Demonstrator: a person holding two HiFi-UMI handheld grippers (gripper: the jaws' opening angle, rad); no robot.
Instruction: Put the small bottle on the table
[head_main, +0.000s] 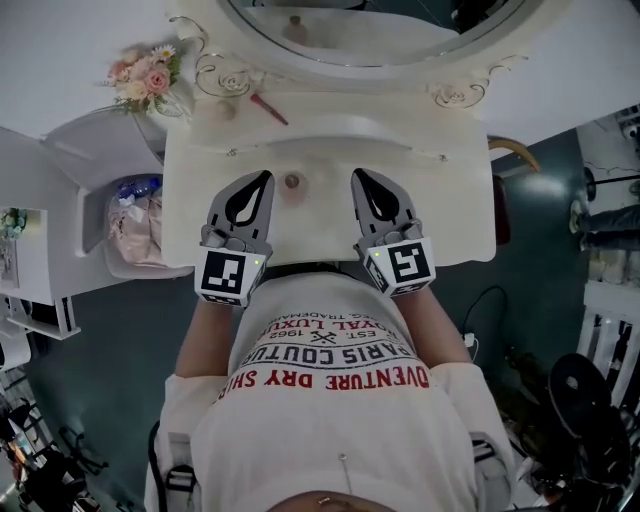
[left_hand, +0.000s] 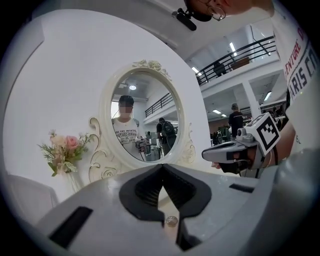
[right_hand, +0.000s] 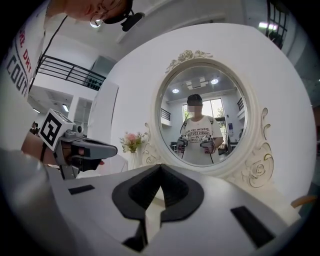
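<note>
The left gripper (head_main: 264, 180) is held over the cream-white dressing table (head_main: 190, 195), its jaws pressed together with nothing between them. Just to its right, the small round bottle with a brownish top (head_main: 292, 182) stands on the table, touched by neither gripper. The right gripper (head_main: 358, 178) is likewise closed and empty. The placing looks done, and nothing appears left to do.

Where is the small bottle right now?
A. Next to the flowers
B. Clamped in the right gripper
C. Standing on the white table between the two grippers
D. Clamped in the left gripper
C: in the head view the small bottle stands on the white table, between the left gripper and the right gripper, both shut on nothing.
</note>
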